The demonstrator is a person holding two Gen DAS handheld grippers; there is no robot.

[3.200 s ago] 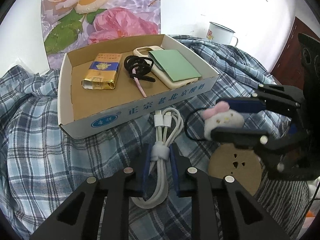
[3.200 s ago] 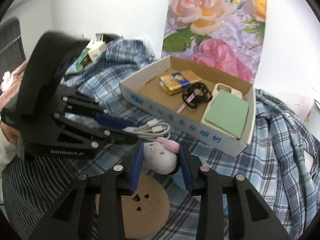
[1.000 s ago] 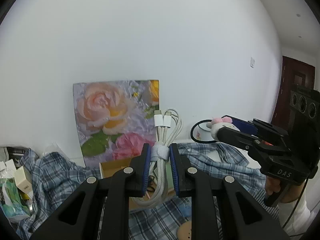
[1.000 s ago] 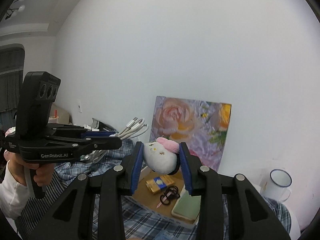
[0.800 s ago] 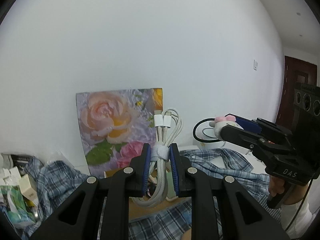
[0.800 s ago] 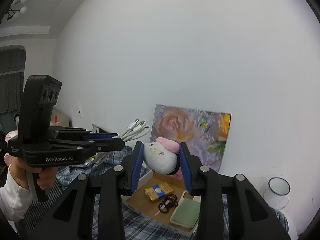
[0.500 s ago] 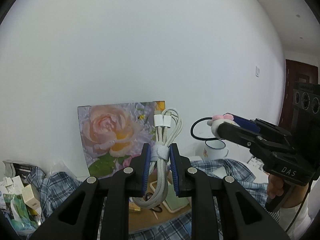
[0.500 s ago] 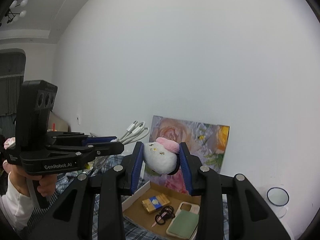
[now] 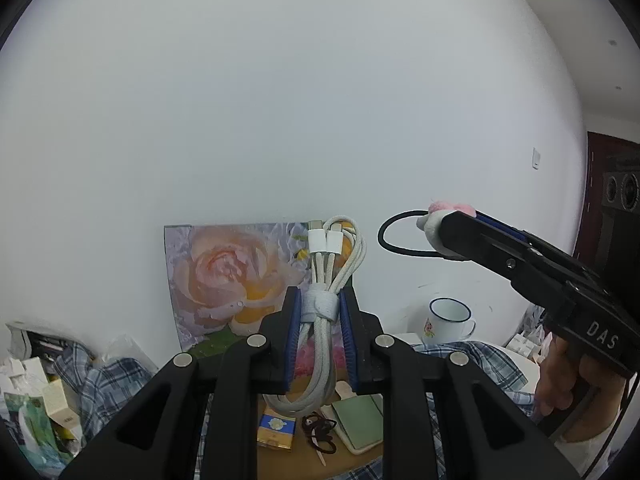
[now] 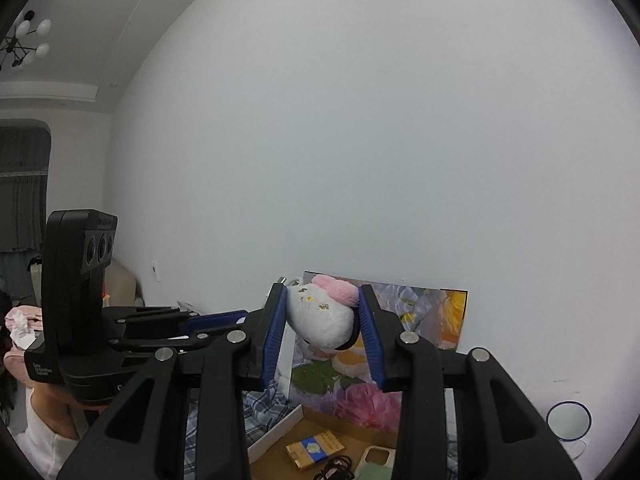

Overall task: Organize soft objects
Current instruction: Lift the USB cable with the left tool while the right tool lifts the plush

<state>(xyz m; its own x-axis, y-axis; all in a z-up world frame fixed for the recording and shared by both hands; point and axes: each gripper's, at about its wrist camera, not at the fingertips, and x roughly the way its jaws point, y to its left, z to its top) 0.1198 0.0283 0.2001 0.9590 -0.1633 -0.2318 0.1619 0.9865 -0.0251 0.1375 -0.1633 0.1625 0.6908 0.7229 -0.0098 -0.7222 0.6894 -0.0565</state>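
My left gripper (image 9: 319,332) is shut on a coiled white charging cable (image 9: 325,320) bound with a strap, held high in front of the white wall. My right gripper (image 10: 322,334) is shut on a small white plush with a pink bow (image 10: 320,316); in the left wrist view the plush (image 9: 434,220) shows at the right gripper's tip with a black loop hanging off it. The open cardboard box (image 10: 276,436) lies far below both grippers, with a gold packet (image 9: 276,430), black hair ties (image 9: 318,432) and a green-covered phone (image 9: 360,416) inside.
A rose picture (image 9: 224,276) leans on the wall behind the box. An enamel mug (image 9: 448,320) stands to the right on the plaid cloth (image 9: 480,360). Small boxes and packets (image 9: 32,400) are piled at the left.
Both grippers have risen from the plaid cloth to well above the box, still holding the cable and the plush. Over the last second they rose a little more.
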